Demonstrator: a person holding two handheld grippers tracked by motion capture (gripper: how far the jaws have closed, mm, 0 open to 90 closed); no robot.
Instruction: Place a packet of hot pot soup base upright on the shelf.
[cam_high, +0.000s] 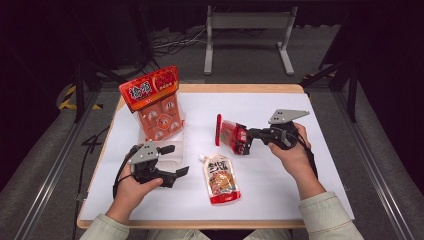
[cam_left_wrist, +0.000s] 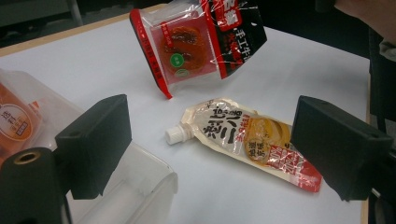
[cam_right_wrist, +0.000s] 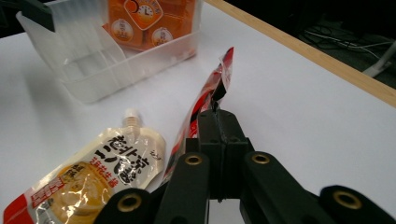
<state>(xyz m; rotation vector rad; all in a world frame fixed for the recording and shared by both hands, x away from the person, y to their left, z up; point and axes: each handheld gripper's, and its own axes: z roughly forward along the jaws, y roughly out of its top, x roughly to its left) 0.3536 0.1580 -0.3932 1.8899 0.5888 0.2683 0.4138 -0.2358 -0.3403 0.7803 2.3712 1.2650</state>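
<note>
The red snack packet (cam_high: 229, 133) is clamped by one edge in the right gripper (cam_high: 246, 139), jaws closed tight on it, and held tilted above the white table (cam_high: 280, 175), just beyond the spouted pouch (cam_high: 220, 178). That pouch lies flat, spout pointing away from the person. Left of the pouch, the left gripper (cam_high: 176, 160) rests with jaws wide apart, holding nothing, beside the clear bin (cam_right_wrist: 112, 65) containing an orange multipack (cam_high: 154, 102).

The surface (cam_high: 280, 175) is seen from above and in front, the whole top taken in. Close, low views are given along the left tongs (cam_left_wrist: 210, 154) and right tongs (cam_right_wrist: 217, 140). The spouted pouch (cam_high: 221, 179) (cam_left_wrist: 247, 142) (cam_right_wrist: 93, 177) is shared by all three.
</note>
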